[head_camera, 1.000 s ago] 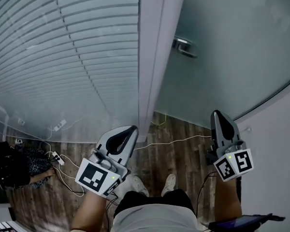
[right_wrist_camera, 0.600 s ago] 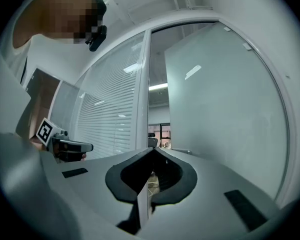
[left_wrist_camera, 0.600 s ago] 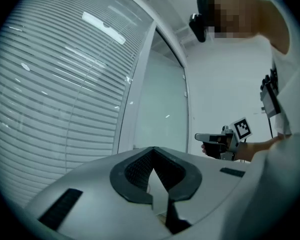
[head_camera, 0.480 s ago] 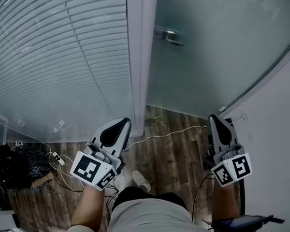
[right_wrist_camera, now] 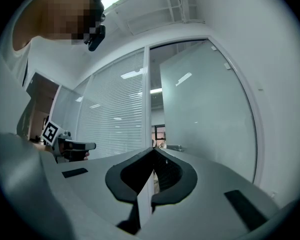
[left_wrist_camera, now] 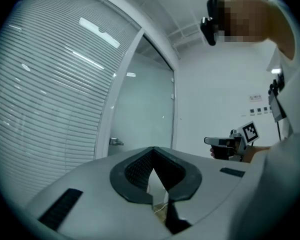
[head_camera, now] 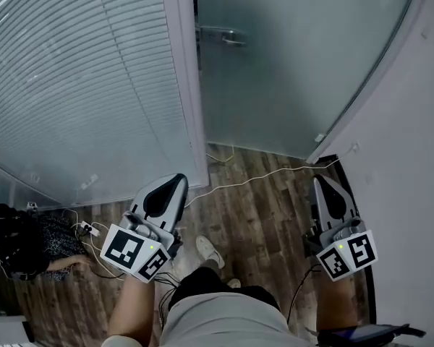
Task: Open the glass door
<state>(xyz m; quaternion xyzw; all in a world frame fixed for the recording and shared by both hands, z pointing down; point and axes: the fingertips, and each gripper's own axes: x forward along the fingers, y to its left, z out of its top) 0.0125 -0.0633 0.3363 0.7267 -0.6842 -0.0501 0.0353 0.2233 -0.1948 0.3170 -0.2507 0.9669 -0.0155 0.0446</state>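
While the glass door stands ahead, its metal handle close to the white frame, both grippers are held low over the wood floor, well apart from the door. The left gripper has its 2 fingers pressed together on nothing, and so does the right gripper. A dark slit beside the handle suggests the door may be slightly ajar.

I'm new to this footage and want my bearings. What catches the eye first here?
A frosted glass door with a metal handle fills the upper head view, slatted blinds to its left. Below, the left gripper and right gripper both point forward, jaws together, holding nothing.
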